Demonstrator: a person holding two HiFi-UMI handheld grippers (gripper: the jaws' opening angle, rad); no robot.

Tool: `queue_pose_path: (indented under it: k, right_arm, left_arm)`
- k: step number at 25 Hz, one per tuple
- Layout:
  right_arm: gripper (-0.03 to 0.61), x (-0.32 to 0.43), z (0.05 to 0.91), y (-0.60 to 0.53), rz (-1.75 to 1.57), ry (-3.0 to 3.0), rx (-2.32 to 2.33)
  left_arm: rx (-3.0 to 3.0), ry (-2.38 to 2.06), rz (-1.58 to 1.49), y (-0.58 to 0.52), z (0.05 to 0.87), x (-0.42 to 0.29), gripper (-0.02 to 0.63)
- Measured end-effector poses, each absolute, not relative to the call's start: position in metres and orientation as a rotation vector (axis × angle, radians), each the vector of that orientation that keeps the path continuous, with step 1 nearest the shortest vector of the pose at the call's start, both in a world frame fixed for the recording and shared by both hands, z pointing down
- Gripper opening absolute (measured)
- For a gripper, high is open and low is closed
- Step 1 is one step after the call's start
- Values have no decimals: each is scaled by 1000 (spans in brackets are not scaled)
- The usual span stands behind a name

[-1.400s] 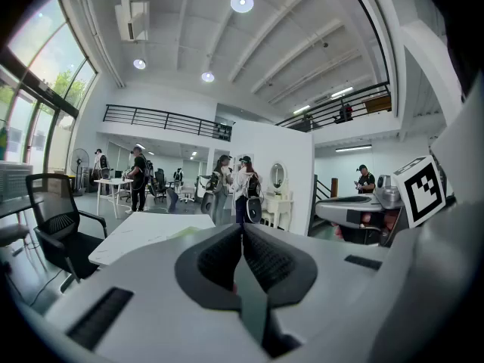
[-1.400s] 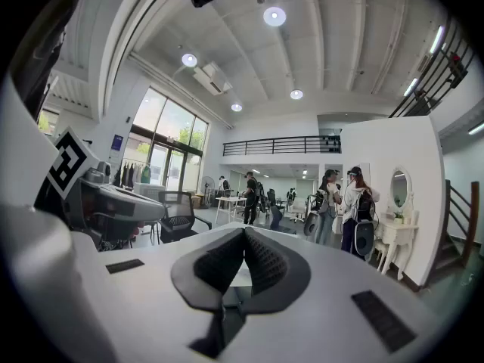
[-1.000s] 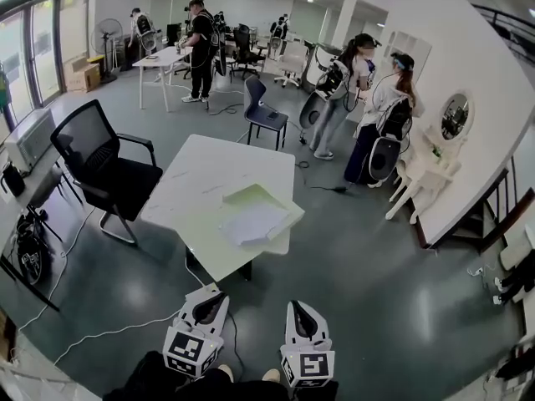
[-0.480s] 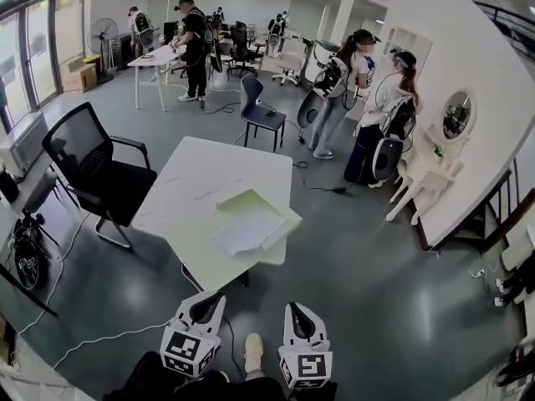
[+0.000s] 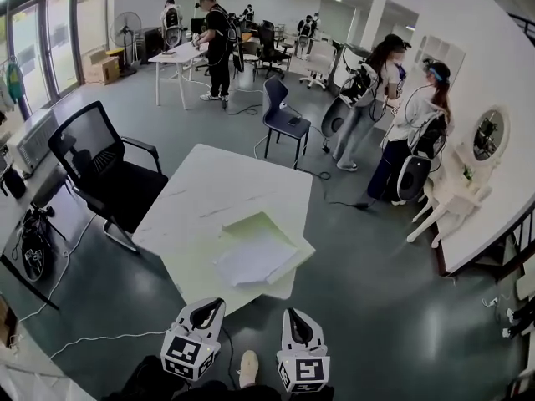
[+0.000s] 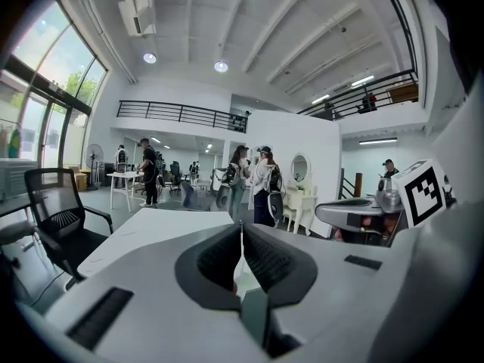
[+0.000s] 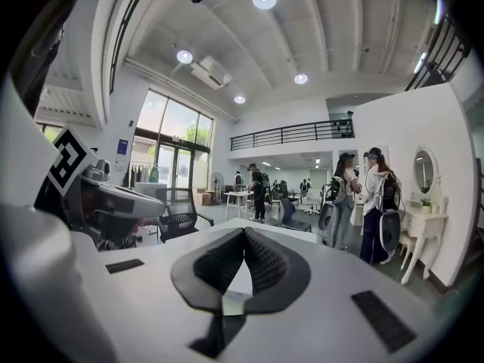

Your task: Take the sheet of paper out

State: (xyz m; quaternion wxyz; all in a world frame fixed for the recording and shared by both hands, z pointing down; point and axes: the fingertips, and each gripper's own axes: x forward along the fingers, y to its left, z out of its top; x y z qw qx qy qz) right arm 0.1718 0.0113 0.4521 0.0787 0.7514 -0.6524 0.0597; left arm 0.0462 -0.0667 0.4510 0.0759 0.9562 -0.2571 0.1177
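Observation:
A white sheet of paper (image 5: pixel 253 259) lies on a pale green folder (image 5: pixel 257 226) at the near right corner of the white table (image 5: pixel 203 192). Both grippers hang short of the table's near edge, over the grey floor, and point toward it. My left gripper (image 5: pixel 212 305) is shut with nothing between its jaws, and the left gripper view shows the pads of that left gripper (image 6: pixel 241 227) pressed together. My right gripper (image 5: pixel 292 314) is likewise shut and empty, and in the right gripper view its pads meet on the right gripper (image 7: pixel 243 233). Neither gripper touches the paper.
A black office chair (image 5: pixel 102 170) stands left of the table and a blue chair (image 5: pixel 282 115) behind it. Two people (image 5: pixel 408 132) stand at the right near a white dresser (image 5: pixel 456 199). Another table (image 5: pixel 179 55) with a person is far back. A cable (image 5: pixel 92 337) runs across the floor.
The table with the folder and paper has come closer and sits lower in the head view. Both grippers advanced toward it side by side, still shut.

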Motion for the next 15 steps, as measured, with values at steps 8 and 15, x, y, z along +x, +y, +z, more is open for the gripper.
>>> queue_pose_path:
  k: [8,15]
  right_arm:
    - [17,196,499,-76,285,-2037,2084]
    - [17,197,550,-136,362,-2089,1907]
  left_arm:
    - [2746,-886,413,-137,492,68,28]
    - [2640,-965,462,-181,532,71,28]
